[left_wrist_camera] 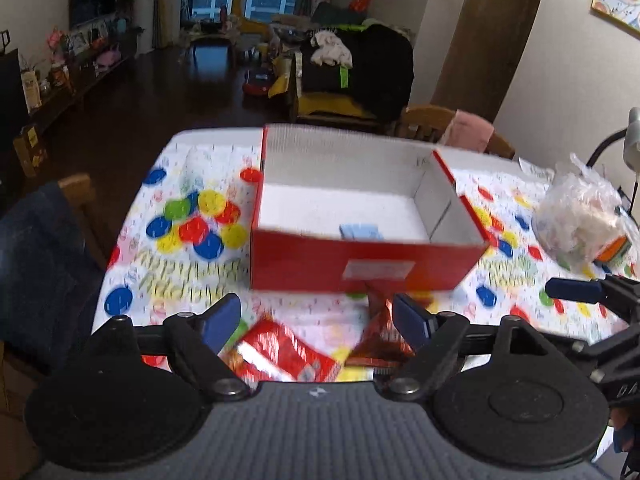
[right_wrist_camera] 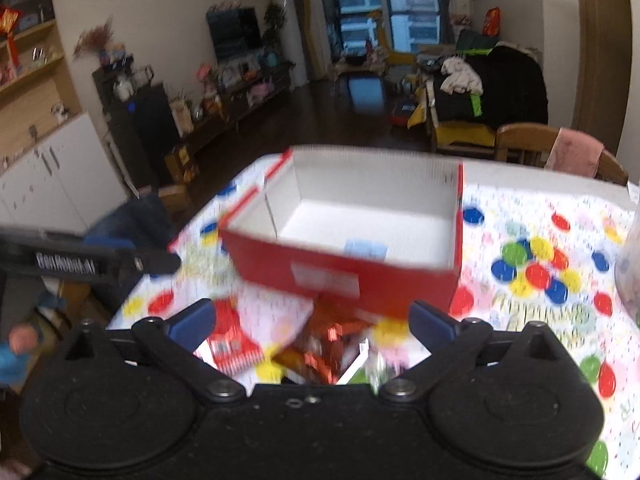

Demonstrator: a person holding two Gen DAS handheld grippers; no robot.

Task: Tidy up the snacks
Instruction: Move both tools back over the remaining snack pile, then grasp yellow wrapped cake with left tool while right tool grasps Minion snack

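On worktop point(left_wrist_camera: 168, 280) with balloon-print cloth: red cardboard box point(left_wrist_camera: 360, 264), open top, white inside, small pale-blue packet point(left_wrist_camera: 360, 231) on its floor near front wall. Before box, nearer cameras: red snack packet point(left_wrist_camera: 280, 352) and orange-brown foil packet point(left_wrist_camera: 384, 340) lying on cloth, both blurred. Right of box: clear plastic bag point(left_wrist_camera: 580, 220). Left tool point(left_wrist_camera: 316, 320) jaws spread wide, nothing gripped. Right tool point(right_wrist_camera: 312, 320) jaws fully spread, empty, above packets.

Dark wood floor point(left_wrist_camera: 160, 92), bright window point(right_wrist_camera: 384, 4), wooden chair point(right_wrist_camera: 524, 140), cream walls.
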